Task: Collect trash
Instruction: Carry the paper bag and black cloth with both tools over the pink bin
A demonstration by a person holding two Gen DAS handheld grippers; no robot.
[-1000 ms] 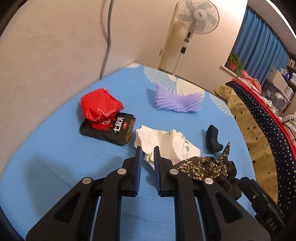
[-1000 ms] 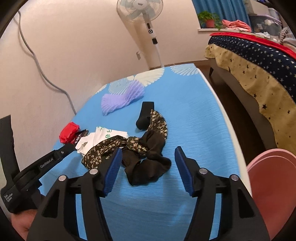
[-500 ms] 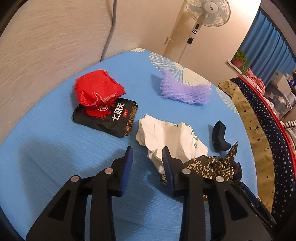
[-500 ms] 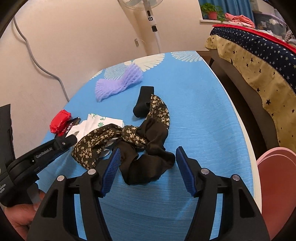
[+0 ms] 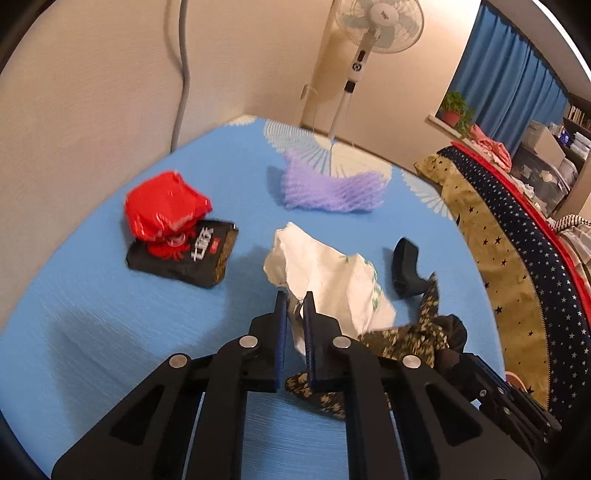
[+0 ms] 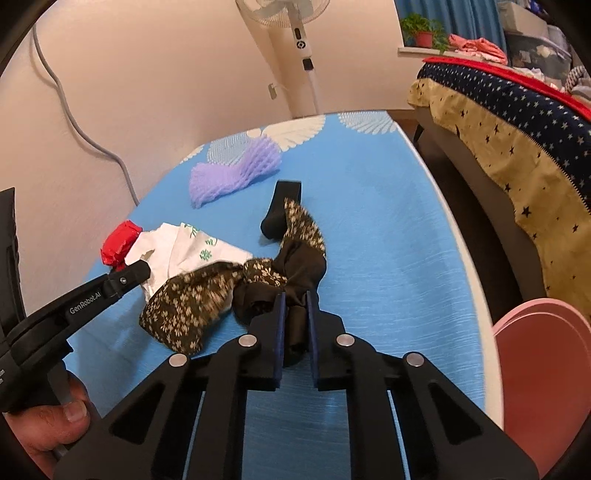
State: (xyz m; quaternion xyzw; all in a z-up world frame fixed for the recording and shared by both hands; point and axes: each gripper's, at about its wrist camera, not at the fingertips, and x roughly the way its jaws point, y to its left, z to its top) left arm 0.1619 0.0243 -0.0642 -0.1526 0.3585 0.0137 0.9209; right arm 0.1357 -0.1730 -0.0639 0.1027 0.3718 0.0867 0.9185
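My left gripper (image 5: 294,301) is shut on the near edge of a crumpled white paper bag (image 5: 332,277) with green print, which lifts off the blue table (image 5: 110,314). My right gripper (image 6: 294,301) is shut on a black and floral cloth (image 6: 288,273) lying in the middle of the table. A red crumpled wrapper (image 5: 164,208) rests on a black snack packet (image 5: 188,254) at the left. A purple foam net (image 5: 328,186) lies at the back. The white bag (image 6: 192,247), the red wrapper (image 6: 120,245) and the left gripper (image 6: 127,277) also show in the right wrist view.
A pink bin (image 6: 546,373) stands off the table's right edge. A bed with a starred cover (image 6: 517,122) runs along the right. A standing fan (image 5: 365,33) and a wall with a grey cable (image 5: 183,74) are behind the table. A black strap (image 5: 404,271) lies by the cloth.
Both grippers have closed: the left on the white bag's edge, the right on the black floral cloth. The bag has been pulled up and shifted. Both moved forward.
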